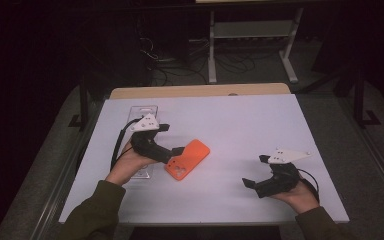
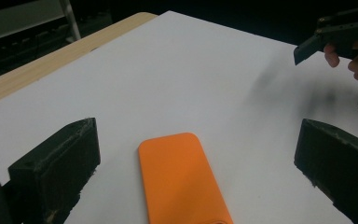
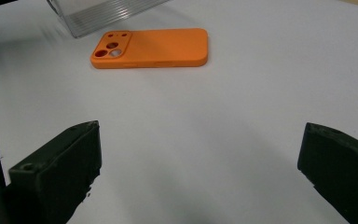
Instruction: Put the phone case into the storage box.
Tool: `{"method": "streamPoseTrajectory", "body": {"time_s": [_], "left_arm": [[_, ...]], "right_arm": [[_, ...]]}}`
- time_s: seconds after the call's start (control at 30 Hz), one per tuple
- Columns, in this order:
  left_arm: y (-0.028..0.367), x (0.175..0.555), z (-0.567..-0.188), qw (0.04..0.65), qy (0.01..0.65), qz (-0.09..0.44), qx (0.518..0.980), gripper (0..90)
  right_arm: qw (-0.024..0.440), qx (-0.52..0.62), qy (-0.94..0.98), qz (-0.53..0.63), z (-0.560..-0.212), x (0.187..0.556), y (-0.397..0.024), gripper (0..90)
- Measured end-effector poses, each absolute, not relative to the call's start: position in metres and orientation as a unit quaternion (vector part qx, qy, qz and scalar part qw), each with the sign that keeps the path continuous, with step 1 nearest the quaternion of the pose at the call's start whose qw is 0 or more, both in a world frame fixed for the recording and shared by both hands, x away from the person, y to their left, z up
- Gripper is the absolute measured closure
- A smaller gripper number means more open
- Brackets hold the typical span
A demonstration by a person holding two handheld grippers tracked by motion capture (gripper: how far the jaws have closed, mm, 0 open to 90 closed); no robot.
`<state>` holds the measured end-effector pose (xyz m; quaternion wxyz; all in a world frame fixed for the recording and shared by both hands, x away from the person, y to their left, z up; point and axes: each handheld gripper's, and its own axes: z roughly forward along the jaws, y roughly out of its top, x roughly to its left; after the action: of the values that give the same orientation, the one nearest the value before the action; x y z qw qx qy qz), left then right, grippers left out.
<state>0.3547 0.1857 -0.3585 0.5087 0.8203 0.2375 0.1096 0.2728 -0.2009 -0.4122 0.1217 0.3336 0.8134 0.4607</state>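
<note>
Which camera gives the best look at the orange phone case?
The right gripper view: the orange phone case lies whole, camera cutouts clear. The left gripper view crops its near end; the high view shows it small, partly behind the left tongs.

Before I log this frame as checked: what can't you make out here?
- Case: the left gripper view's bottom edge cuts off its near end.
- Clear tray: in the high view the left gripper and hand cover its middle; the right gripper view's top edge crops it.
- Room behind the table: too dark in the high view.
</note>
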Motion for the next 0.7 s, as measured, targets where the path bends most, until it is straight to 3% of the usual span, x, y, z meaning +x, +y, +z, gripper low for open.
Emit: {"method": "streamPoseTrajectory", "body": {"time_s": [0.7], "left_arm": [[0.172, 0.362, -0.355, 0.505, 0.231, 0.107, 0.825, 0.0]], "right_arm": [[0.123, 0.332, 0.813, 0.462, -0.411, 0.273, -0.201, 0.0]]}}
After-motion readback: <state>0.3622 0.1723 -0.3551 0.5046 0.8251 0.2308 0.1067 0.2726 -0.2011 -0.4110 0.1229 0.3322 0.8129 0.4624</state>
